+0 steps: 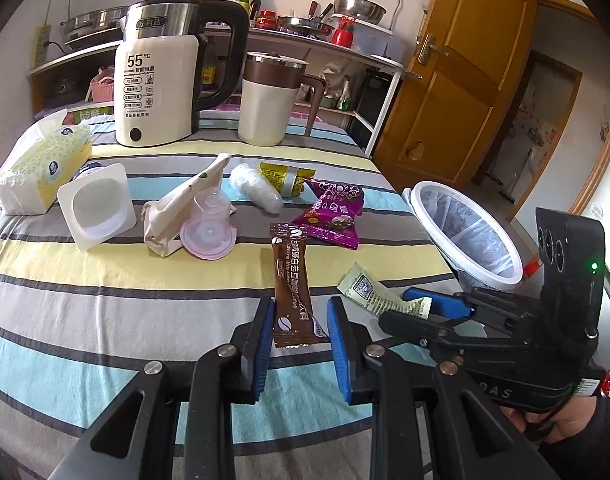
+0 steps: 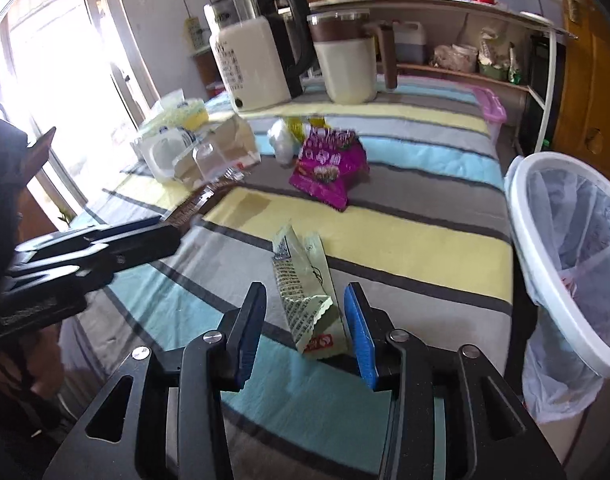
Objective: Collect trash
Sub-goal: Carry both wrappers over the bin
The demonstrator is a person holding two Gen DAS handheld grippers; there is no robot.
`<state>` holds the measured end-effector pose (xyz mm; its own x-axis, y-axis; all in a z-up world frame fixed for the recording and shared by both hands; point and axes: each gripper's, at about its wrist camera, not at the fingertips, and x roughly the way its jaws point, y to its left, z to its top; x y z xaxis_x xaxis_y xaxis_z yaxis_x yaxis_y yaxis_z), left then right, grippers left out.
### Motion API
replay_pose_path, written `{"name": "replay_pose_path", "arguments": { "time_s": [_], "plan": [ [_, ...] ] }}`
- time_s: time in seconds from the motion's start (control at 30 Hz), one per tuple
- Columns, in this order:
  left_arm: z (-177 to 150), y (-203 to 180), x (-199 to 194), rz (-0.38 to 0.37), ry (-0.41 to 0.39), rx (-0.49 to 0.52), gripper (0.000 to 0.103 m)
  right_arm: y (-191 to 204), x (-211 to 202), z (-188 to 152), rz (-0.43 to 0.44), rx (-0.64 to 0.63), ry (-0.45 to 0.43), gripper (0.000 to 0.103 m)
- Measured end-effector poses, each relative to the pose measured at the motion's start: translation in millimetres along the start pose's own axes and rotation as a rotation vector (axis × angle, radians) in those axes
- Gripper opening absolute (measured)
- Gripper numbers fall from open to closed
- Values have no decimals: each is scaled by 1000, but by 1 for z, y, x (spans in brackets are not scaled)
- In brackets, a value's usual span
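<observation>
On striped cloth (image 1: 105, 300), crinkled brown sachet (image 1: 291, 280)

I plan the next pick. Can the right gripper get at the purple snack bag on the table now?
Probably not yet: the right gripper has a pale green wrapper between its fingers. Otherwise the striped cloth up to the purple snack bag lies bare.

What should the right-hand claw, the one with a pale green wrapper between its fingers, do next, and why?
Probably close its jaws on the wrapper. The right gripper is open: the pale green wrapper sits between the pads unpinched, above the striped cloth and short of the white bin, so it likely needs a grip before being carried there.
</observation>
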<state>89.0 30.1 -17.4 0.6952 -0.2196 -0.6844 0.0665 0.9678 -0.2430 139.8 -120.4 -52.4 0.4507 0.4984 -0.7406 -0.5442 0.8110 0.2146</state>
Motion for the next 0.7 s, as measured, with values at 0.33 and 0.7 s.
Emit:
{"name": "replay_pose_path", "arguments": {
  "time_s": [0.33, 0.7],
  "plan": [
    [2, -11, 3, -14, 2, 21, 27, 1, -13, -1, -13, -8, -35, 23],
    [20, -54, 16, -81, -16, 97, 27, -27, -55, 3, -68, 80, -146, 23]
  ]
}}
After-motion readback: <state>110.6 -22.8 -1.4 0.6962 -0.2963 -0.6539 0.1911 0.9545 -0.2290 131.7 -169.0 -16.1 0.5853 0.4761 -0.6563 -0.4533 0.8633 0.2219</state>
